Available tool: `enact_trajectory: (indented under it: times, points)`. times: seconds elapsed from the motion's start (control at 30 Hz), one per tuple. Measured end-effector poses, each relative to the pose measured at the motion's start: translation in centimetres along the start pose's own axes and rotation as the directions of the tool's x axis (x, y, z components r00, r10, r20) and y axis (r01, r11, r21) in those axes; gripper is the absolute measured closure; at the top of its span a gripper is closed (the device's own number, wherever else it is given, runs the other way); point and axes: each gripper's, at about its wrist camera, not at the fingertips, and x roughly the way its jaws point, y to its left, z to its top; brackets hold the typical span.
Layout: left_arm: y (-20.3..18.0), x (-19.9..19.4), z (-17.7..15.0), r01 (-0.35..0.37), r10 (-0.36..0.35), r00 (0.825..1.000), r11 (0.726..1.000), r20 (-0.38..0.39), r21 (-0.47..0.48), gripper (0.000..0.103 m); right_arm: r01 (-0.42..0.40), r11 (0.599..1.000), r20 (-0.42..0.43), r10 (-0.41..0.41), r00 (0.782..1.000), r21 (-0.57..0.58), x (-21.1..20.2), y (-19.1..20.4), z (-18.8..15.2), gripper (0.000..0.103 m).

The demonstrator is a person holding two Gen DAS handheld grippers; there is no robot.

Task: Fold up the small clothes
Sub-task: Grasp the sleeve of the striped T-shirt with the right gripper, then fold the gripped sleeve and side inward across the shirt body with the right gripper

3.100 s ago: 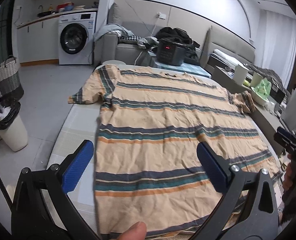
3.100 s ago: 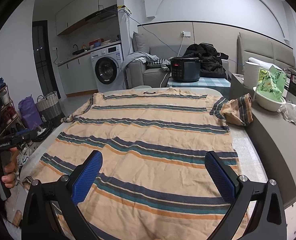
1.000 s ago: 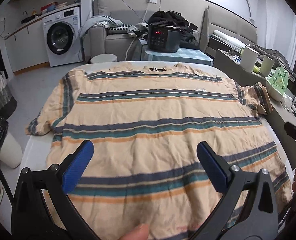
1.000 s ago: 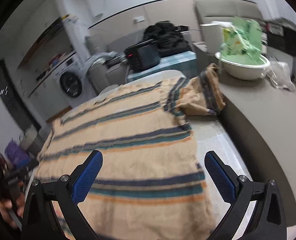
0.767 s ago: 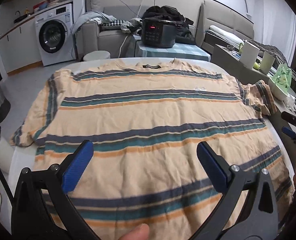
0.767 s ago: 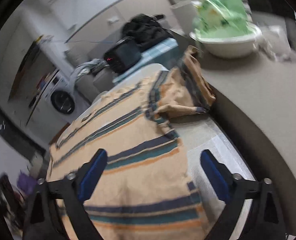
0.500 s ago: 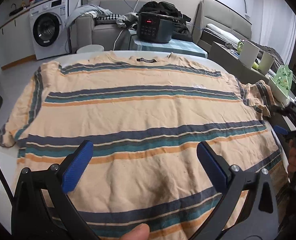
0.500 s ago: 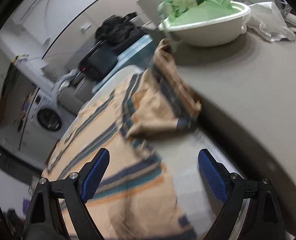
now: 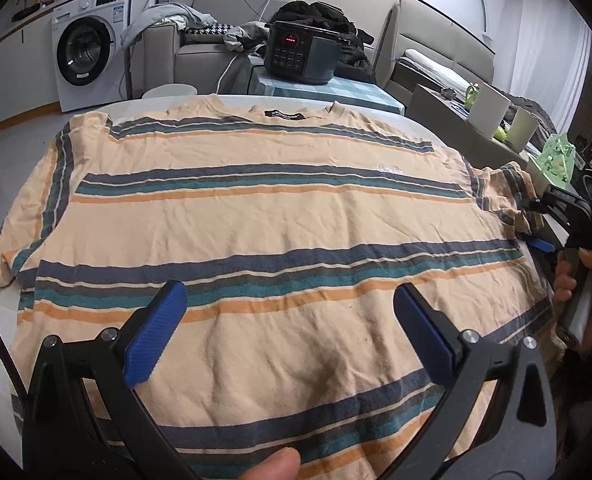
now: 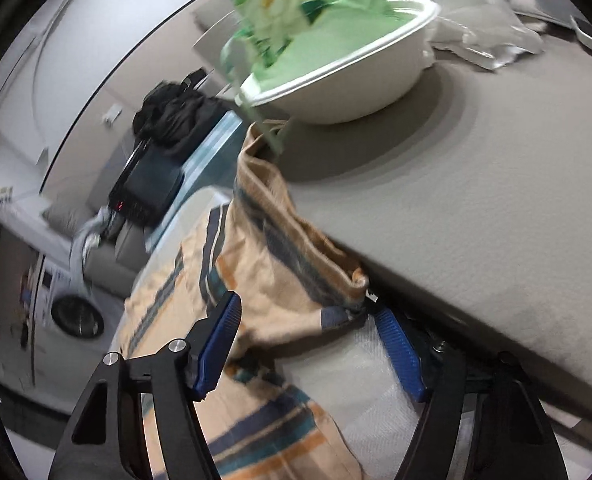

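**Shirt: right gripper now closing at the sleeve**

The shirt point(image 9: 256, 216), striped peach, teal and navy, lies spread flat and face up on the table point(image 9: 0, 344), collar away from the person, no fold made yet. A second ago the right gripper point(image 10: 308, 344) looked down the shirt's length; it has since swung to the right-hand sleeve point(image 10: 280, 256), which lies bunched against the grey counter point(image 10: 476, 208). Its jaws are closing with the sleeve's cuff between them; the pads do not yet appear to press the cloth. I judge the first fold, sleeve inward, is about to begin.

The left gripper point(image 9: 288, 328) has drawn nearer over the lower middle of the shirt; its jaws stand wide apart, holding nothing.

Surface: pale, rounded table, the left sleeve draped toward its edge. Room: washing machine point(image 9: 84, 52) and sofa point(image 9: 200, 48) beyond, a cooker point(image 9: 300, 54) on a checked cloth. On the counter, a white bowl point(image 10: 356, 84) holding a green bag
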Motion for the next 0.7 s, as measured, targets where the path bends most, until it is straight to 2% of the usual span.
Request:
enact_trajectory:
  times: [0.13, 0.17, 0.27, 0.37, 0.5, 0.57, 0.6, 0.67, 0.7]
  points:
    - [-0.1, -0.1, 0.0, -0.004, 0.004, 1.000, 1.000, 0.006, 0.002, 0.001, 0.036, 0.999, 0.042, -0.037, 0.998, 0.023, -0.2, -0.4, -0.1, 0.057]
    - [-0.1, -0.2, 0.0, -0.003, 0.003, 1.000, 1.000, 0.007, 0.001, 0.001, 0.045, 0.999, 0.046, -0.046, 0.998, 0.018, -0.3, -0.5, -0.3, 0.068]
    - [-0.1, -0.3, 0.0, 0.009, -0.009, 1.000, 1.000, 0.011, 0.002, 0.001, 0.090, 0.996, 0.085, -0.088, 0.993, -0.027, -0.8, 0.0, -0.2, 0.089]
    - [-0.4, -0.4, 0.0, 0.006, -0.006, 1.000, 1.000, 0.011, 0.008, 0.001, 0.114, 0.990, 0.106, -0.104, 0.989, -0.089, -0.9, 0.8, -0.1, 0.097]
    - [-0.5, -0.5, 0.1, 0.005, -0.005, 1.000, 1.000, 0.020, 0.015, 0.001, 0.136, 0.957, 0.171, -0.093, 0.981, -0.255, -2.2, 3.8, -0.1, 0.098]
    - [-0.4, -0.6, 0.1, 0.005, -0.006, 1.000, 1.000, 0.020, 0.012, 0.001, 0.144, 0.907, 0.177, -0.079, 0.981, -0.396, -2.5, 6.4, 0.0, 0.098]
    - [-0.4, -0.6, 0.1, 0.006, -0.007, 1.000, 1.000, 0.020, 0.011, 0.001, 0.149, 0.865, 0.173, -0.073, 0.982, -0.479, -2.3, 7.9, -0.1, 0.098]
    - [-0.3, -0.6, 0.2, 0.009, -0.009, 1.000, 1.000, 0.021, 0.006, 0.001, 0.139, 0.752, 0.165, -0.041, 0.985, -0.644, -2.3, 11.0, -1.1, 0.098]
    - [-0.3, -0.7, 0.2, 0.011, -0.011, 1.000, 1.000, 0.023, 0.005, 0.001, 0.115, 0.682, 0.150, -0.008, 0.989, -0.722, -2.4, 12.7, -2.0, 0.098]
